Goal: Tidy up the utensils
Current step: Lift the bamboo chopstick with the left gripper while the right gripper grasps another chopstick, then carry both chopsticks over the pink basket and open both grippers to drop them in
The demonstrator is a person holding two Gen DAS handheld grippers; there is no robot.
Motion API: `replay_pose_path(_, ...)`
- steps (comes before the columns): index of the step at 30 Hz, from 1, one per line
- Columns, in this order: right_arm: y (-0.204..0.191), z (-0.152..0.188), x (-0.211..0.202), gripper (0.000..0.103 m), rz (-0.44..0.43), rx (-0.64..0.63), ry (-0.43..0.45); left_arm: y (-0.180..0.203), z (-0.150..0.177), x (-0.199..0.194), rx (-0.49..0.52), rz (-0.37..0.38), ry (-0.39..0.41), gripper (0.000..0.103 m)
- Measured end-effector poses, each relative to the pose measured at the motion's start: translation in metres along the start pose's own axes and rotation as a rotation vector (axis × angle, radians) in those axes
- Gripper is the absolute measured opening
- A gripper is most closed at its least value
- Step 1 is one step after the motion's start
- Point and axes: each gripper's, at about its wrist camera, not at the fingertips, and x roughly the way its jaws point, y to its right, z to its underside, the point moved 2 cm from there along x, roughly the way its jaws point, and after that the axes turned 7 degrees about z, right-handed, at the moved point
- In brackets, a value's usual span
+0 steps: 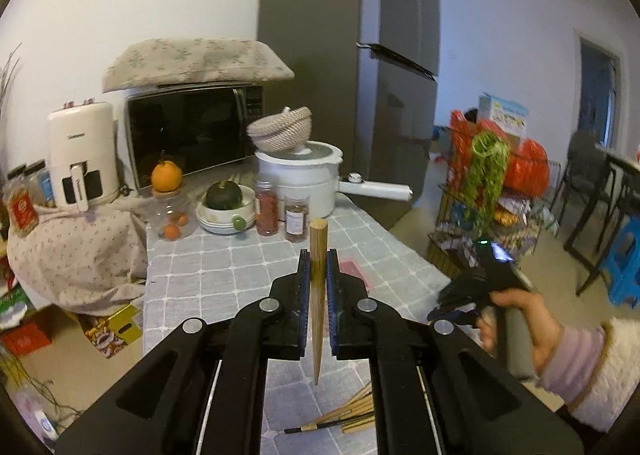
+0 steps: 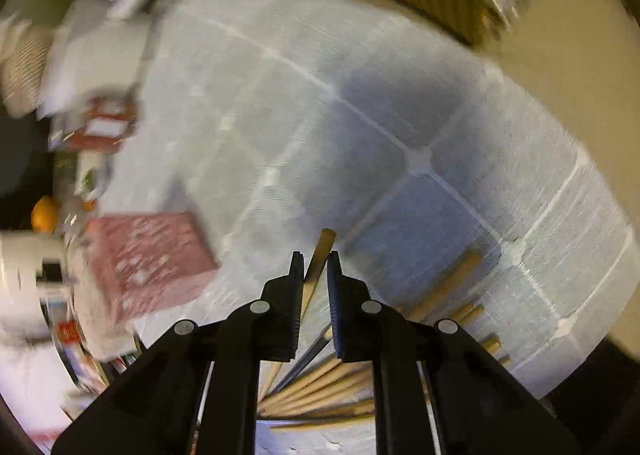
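Note:
My left gripper point(image 1: 318, 263) is shut on a wooden chopstick point(image 1: 318, 295), held upright above the grey checked tablecloth point(image 1: 224, 279), thick end up. Several more chopsticks point(image 1: 344, 417) lie on the cloth below it. The right gripper point(image 1: 472, 287) shows at the right in the left wrist view, held in a hand. In the blurred right wrist view my right gripper point(image 2: 314, 267) has its jaws slightly apart around a chopstick point(image 2: 320, 255), with the pile of chopsticks point(image 2: 328, 395) fanned out beneath; whether it grips is unclear.
At the table's back stand a microwave point(image 1: 192, 135), a white air fryer point(image 1: 82, 155), a white pot point(image 1: 308, 179), spice jars point(image 1: 280, 215), a squash in a bowl point(image 1: 224, 207) and an orange point(image 1: 166, 175). A red pouch point(image 2: 148, 255) lies on the cloth. A fridge point(image 1: 360, 75) stands behind.

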Motion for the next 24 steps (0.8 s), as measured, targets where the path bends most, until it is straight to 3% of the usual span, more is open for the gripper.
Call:
replay_pose_path(7,-0.026,0.039,-0.121,0.009,-0.102,-0.306,0.271,-0.008,-0.017,-0.005,-0.107,-0.005,0.058,0.007)
replay_pose_path(13,-0.030,0.042,-0.214,0.008,-0.133,-0.409,0.459,-0.012,-0.043,0.000,-0.191,0.020,0.093,0.007)
replay_pose_path(19,-0.042,0.022,-0.263,0.008,-0.178,-0.417,0.564,-0.007,-0.066,0.029,-0.236,0.026,0.125,0.007)
replay_pose_path(24,-0.067,0.010,-0.273,0.008,-0.214,-0.446,0.585,-0.013,-0.078,0.064,-0.280,-0.004,0.141,0.008)
